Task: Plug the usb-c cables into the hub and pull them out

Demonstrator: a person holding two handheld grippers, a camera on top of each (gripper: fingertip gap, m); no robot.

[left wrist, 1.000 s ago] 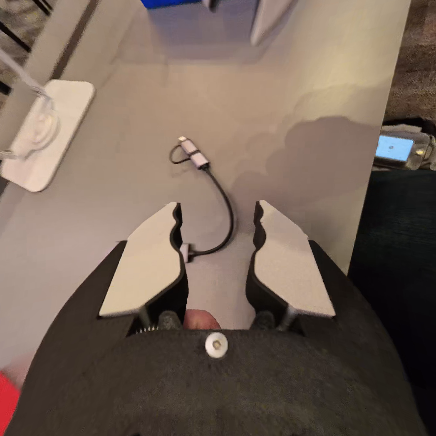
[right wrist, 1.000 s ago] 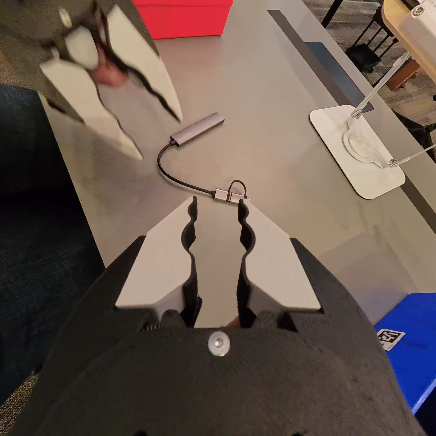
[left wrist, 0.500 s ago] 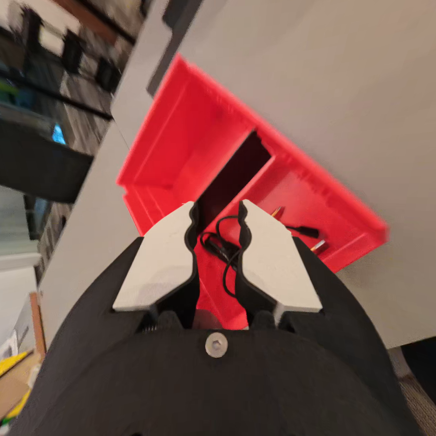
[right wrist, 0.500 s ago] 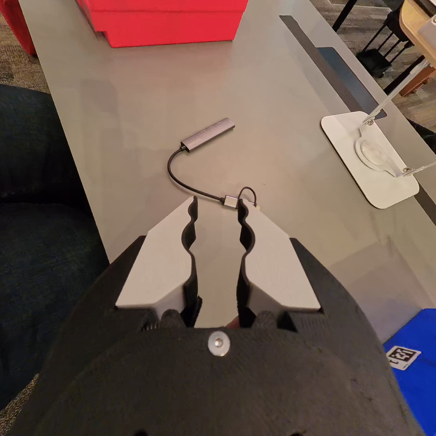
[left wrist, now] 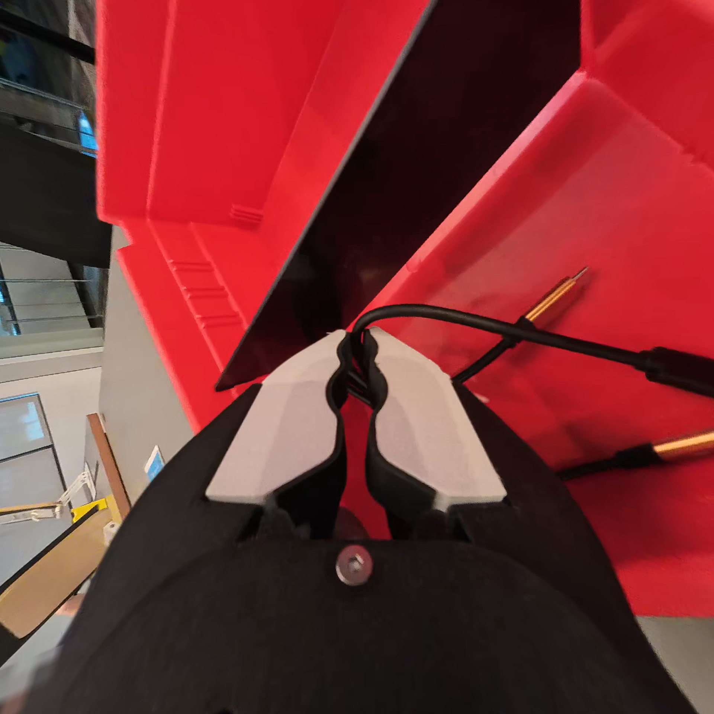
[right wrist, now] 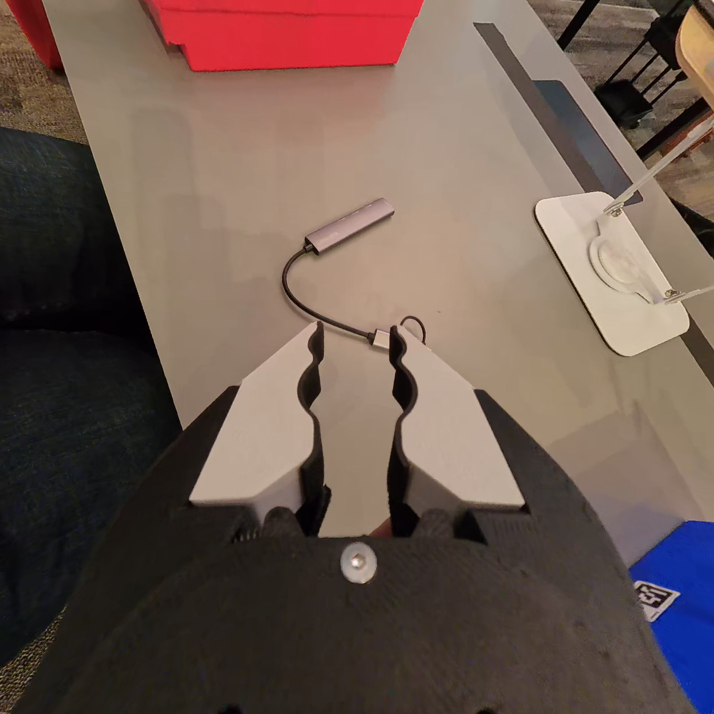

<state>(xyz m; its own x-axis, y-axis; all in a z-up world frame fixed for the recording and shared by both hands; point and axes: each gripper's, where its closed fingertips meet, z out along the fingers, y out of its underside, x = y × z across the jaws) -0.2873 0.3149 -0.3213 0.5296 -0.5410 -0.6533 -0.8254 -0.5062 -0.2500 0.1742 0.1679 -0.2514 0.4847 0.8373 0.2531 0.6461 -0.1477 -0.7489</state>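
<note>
My left gripper (left wrist: 357, 336) is down inside the red bin (left wrist: 579, 201) and shut on a black cable (left wrist: 444, 313) that loops out of the fingertips toward a black plug (left wrist: 680, 371) at the right. Two gold-tipped connectors (left wrist: 556, 295) lie in the same compartment. In the right wrist view the grey hub (right wrist: 349, 227) lies on the grey table (right wrist: 232, 174), its short black lead (right wrist: 293, 293) curving to a silver plug (right wrist: 380, 339). My right gripper (right wrist: 355, 328) is open and empty, hovering just short of that silver plug.
A black divider (left wrist: 444, 154) splits the red bin. The bin also shows at the table's far end in the right wrist view (right wrist: 286, 34). A white stand base (right wrist: 606, 270) sits at the right, a blue box (right wrist: 680, 579) near right, a dark seat (right wrist: 58, 309) at the left. About 50 cm separates my left fingertips from my right. My right gripper's tips are some 20 cm from the grey hub (right wrist: 349, 227).
My left gripper swung from over the hub to the red bin, dropped into it and closed on the black cable. My right gripper stayed open and drew back slightly.
</note>
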